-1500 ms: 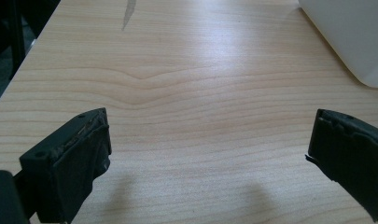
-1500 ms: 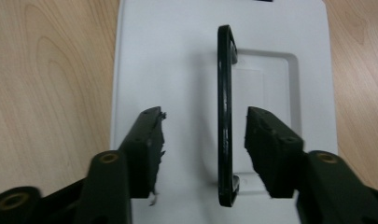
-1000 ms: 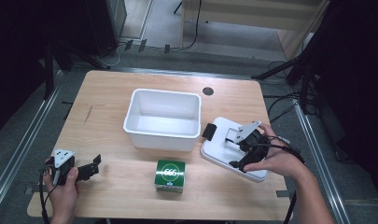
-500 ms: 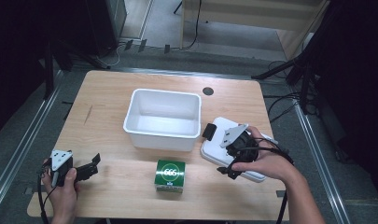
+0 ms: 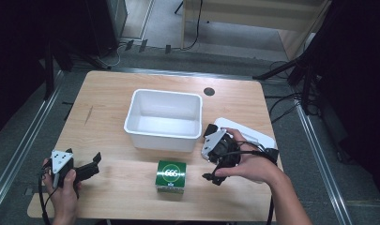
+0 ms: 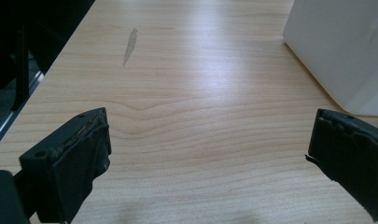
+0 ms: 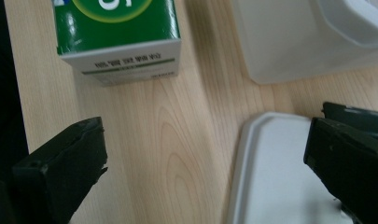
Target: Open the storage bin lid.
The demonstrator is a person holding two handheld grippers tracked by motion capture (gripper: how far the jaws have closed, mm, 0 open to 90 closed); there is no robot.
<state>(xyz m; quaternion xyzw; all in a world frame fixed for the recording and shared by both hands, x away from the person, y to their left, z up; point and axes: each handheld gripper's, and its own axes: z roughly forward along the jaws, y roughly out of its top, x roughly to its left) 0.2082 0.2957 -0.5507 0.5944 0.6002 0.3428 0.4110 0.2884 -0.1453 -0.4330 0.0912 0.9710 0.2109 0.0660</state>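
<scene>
- The left gripper (image 5: 84, 169) rests near the table's (image 5: 112, 98) front left corner, in the same place as a second ago; its jaws stand wide apart over bare wood, holding nothing; the white bin (image 6: 340, 51) shows beyond its right jaw, well apart from it.
- The green box (image 5: 171, 175) lies flat near the table's front edge, just in front of the white bin (image 5: 163, 118) and between the two grippers; it has not moved.
- The right gripper (image 5: 215, 161) has swung off the white lid (image 5: 253, 136) toward the box over the last second; its jaws are spread and empty; I judge this to be the start of a reach for the box, with the grasp not yet made.
- In the right gripper view the green box (image 7: 116, 37) lies ahead of the left jaw, near but not touching; the lid (image 7: 275, 172) lies beneath the right jaw.
</scene>
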